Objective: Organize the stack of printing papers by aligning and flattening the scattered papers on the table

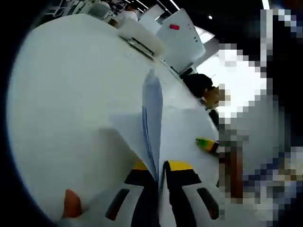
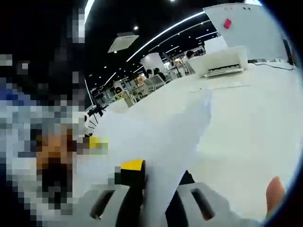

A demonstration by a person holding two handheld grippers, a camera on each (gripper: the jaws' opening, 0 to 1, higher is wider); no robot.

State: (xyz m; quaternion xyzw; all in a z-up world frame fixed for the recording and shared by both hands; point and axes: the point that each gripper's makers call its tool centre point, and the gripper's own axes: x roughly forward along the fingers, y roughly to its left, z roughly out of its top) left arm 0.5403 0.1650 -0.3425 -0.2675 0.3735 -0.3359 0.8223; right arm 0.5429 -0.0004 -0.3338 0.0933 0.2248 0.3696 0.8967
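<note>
Thin stack of white printing paper sheets (image 1: 152,124) (image 2: 165,142), held edge-on, upright above white table, running toward 12 o'clock.

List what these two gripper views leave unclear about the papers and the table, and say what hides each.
- Papers, left gripper view: seen edge-on between the left gripper jaws; sheet count blurred.
- Papers, right gripper view: their lower edge is hidden between the right gripper jaws.
- Table: near side cut off by the picture edge.
- Printer: too small for detail.
</note>
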